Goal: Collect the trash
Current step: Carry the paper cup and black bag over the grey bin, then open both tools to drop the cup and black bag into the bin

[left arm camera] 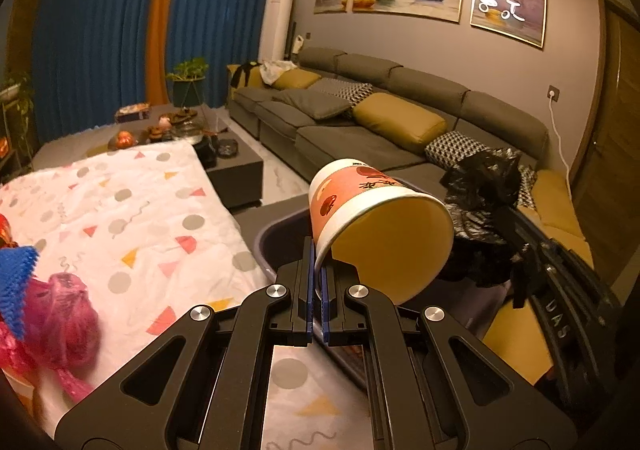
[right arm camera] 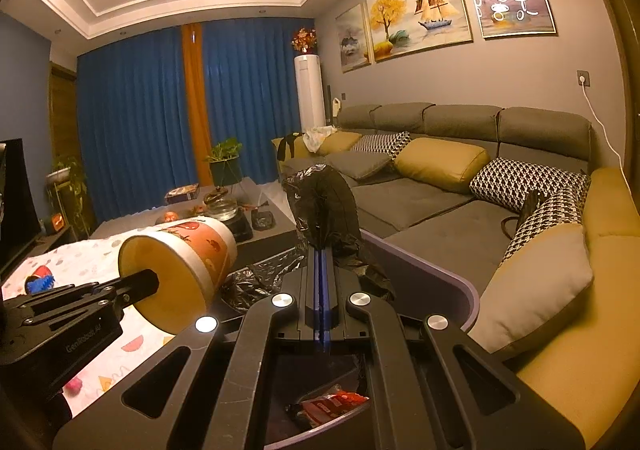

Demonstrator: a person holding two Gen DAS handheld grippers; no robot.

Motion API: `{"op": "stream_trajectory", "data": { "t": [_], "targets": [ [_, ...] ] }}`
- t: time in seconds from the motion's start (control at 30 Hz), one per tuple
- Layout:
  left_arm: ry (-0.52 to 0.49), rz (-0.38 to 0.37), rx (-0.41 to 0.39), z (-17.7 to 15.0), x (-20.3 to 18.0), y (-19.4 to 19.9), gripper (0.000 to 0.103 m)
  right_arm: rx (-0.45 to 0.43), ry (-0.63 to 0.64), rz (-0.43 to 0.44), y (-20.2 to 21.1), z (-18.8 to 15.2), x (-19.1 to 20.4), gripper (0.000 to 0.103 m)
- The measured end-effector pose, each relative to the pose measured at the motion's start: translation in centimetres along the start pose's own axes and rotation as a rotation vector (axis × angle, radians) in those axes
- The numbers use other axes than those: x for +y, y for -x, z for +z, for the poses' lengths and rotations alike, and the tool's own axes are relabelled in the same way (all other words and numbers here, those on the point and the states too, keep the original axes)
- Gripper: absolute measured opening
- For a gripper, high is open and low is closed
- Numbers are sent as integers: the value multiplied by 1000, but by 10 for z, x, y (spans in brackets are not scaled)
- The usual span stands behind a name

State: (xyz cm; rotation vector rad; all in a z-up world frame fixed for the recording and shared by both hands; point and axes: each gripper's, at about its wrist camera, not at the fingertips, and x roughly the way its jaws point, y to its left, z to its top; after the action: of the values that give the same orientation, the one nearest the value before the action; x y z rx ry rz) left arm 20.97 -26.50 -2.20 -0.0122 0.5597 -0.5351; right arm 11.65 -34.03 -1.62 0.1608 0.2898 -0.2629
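Black linkage arms of the left gripper [left arm camera: 319, 282] are reaching forward and a little downward, its blue pads pinching the rim of a paper cup [left arm camera: 372, 221]. This cup, orange with fruit pictures, is lying on its side in the air, its open mouth facing the camera, above the grey-purple trash bin [left arm camera: 266, 250]. Just to the right, the right gripper [right arm camera: 322, 250] is pointing nearly level with its jaws clamped tight on the edge of a black trash bag [right arm camera: 326, 201] that lines the bin. Beyond them, a patterned cloth [left arm camera: 120, 209] is covering the table, and the grey sofa [right arm camera: 440, 201] is standing along the wall.
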Motion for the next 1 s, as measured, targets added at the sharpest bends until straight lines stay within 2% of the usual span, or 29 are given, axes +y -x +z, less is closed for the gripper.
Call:
{"op": "stream_trajectory", "data": {
  "t": [0.27,0.3,0.4,0.43,0.6,0.7,0.73,0.77,0.8,0.83,0.87,1.0],
  "targets": [
    [11,-51,42,-6,-2,-14,2,17,-14,-15,-8,0,-5,4],
    [10,-51,44,-7,-2,-15,2,19,-18,-19,-9,0,-6,9],
    [11,-58,51,-9,-2,-17,2,9,-34,-29,-9,-2,-11,38],
    [9,-60,51,-10,-3,-17,2,4,-41,-36,-9,-2,-13,44],
    [6,-71,67,-13,-5,-24,2,-15,-56,-76,-4,-3,-19,46],
    [-23,-107,87,-18,-11,-29,5,-38,-56,-98,4,-5,-21,50],
    [-30,-118,94,-20,-13,-30,15,-41,-55,-102,6,-6,-21,50],
    [-36,-124,99,-22,-13,-30,28,-44,-54,-104,8,-8,-21,50],
    [-37,-123,99,-23,-13,-30,36,-47,-54,-105,10,-8,-22,50],
    [-36,-118,92,-24,-12,-28,51,-49,-55,-107,12,-9,-24,50],
    [-30,-109,80,-25,-10,-24,59,-52,-55,-108,14,-9,-25,50],
    [3,-70,33,-26,4,-4,75,-63,-52,-112,24,-11,-23,50]
  ]
}}
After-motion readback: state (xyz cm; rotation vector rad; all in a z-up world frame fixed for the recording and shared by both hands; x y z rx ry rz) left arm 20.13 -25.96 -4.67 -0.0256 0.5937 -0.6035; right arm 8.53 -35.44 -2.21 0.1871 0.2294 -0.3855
